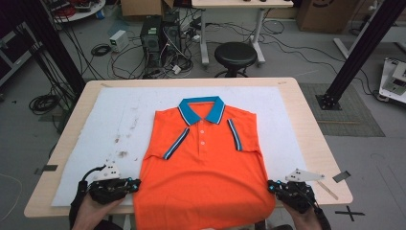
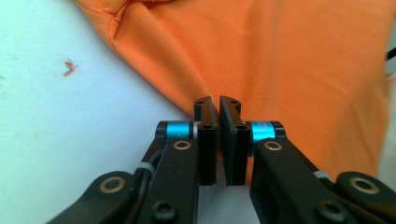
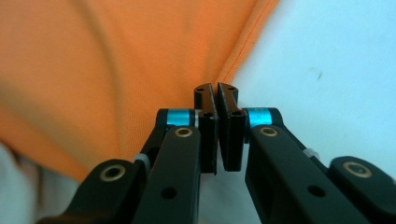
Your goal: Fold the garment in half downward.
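An orange polo shirt [image 1: 206, 167] with a blue collar [image 1: 202, 108] lies flat, front up, on a white mat [image 1: 110, 115]; its hem hangs over the near table edge. My left gripper [image 1: 137, 183] rests at the shirt's lower left edge. In the left gripper view its jaws [image 2: 218, 100] stand a narrow slit apart over the shirt [image 2: 280, 56] edge, with no cloth between them. My right gripper [image 1: 270, 187] sits at the lower right edge. In the right gripper view its jaws [image 3: 216, 87] are pressed nearly together at the shirt [image 3: 116, 60] side seam, with no cloth seen between the pads.
The mat covers a light wooden table [image 1: 306, 124] and has brown stains [image 1: 122, 154] at its left. Beyond the far edge stand a black stool [image 1: 234, 53] and a computer tower [image 1: 152, 36] among cables. Black frame posts [image 1: 354, 62] rise at both sides.
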### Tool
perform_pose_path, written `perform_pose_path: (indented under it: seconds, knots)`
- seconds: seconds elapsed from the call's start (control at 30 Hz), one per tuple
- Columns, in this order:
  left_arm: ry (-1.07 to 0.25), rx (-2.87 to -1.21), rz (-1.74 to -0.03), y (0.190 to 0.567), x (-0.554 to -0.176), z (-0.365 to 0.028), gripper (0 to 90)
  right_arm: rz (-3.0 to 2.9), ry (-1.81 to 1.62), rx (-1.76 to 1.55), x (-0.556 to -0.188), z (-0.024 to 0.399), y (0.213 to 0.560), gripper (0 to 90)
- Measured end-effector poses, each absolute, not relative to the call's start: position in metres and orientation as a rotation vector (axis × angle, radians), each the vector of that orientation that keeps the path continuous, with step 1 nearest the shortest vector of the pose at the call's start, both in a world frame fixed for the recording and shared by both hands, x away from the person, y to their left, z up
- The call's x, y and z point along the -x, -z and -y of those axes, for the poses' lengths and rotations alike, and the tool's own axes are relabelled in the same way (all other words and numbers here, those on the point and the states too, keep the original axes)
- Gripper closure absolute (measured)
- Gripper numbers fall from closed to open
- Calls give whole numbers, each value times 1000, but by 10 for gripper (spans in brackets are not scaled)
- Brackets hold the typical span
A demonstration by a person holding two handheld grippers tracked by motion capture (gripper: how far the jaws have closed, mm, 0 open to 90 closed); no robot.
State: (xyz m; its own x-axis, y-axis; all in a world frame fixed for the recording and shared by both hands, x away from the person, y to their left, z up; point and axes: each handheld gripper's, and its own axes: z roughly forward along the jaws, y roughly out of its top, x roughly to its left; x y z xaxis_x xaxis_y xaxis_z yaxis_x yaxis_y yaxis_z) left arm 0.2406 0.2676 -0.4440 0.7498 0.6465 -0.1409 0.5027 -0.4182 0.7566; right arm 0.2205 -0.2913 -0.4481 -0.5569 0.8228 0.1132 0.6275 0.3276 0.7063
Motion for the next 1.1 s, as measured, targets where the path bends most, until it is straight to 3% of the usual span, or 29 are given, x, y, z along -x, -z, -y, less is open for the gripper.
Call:
perform_pose_path:
  seconds: [0.03, 0.07, 0.1, 0.23, 0.33, 0.37, 0.4, 0.43, 0.5, 0.8, 0.87, 0.9, 0.93, 0.97, 1.03, 1.1]
  knots:
    - [-233, -2092, -875, 443, -242, -268, 695, -2294, -1053, -1320, -220, 292, 447, 772]
    - [-251, -2075, -896, 442, -244, -267, 695, -2294, -1053, -1320, -220, 292, 447, 721]
    - [-309, -2061, -933, 442, -249, -264, 615, -2215, -1052, -1345, -226, 292, 446, 594]
    - [-357, -2078, -961, 447, -259, -256, 598, -2165, -1042, -1344, -241, 289, 446, 578]
    - [-380, -2100, -945, 448, -263, -251, 630, -2207, -987, -1338, -255, 278, 452, 617]
    - [-338, -2100, -913, 449, -262, -252, 750, -2204, -996, -1318, -255, 274, 453, 724]
    - [-338, -2100, -913, 449, -262, -252, 822, -2204, -996, -1318, -255, 274, 453, 724]
    - [-330, -2100, -889, 449, -259, -252, 848, -2229, -1030, -1313, -253, 275, 453, 830]
    - [-323, -2105, -879, 449, -258, -253, 860, -2252, -1058, -1324, -249, 279, 453, 878]
    - [-205, -2138, -818, 446, -240, -265, 859, -2334, -1083, -1328, -219, 297, 449, 881]
    - [-193, -2102, -825, 444, -244, -266, 777, -2322, -1080, -1311, -217, 296, 447, 739]
    - [-208, -2040, -850, 439, -249, -267, 633, -2271, -1097, -1291, -221, 296, 446, 578]
    - [-208, -2040, -850, 439, -249, -267, 579, -2271, -1097, -1291, -221, 296, 446, 578]
    - [-230, -1983, -853, 434, -255, -269, 553, -2212, -1132, -1274, -229, 296, 444, 500]
    - [-239, -1961, -851, 431, -258, -270, 523, -2186, -1145, -1257, -233, 296, 443, 473]
    - [-256, -1927, -850, 425, -265, -271, 464, -2129, -1166, -1234, -249, 293, 440, 389]
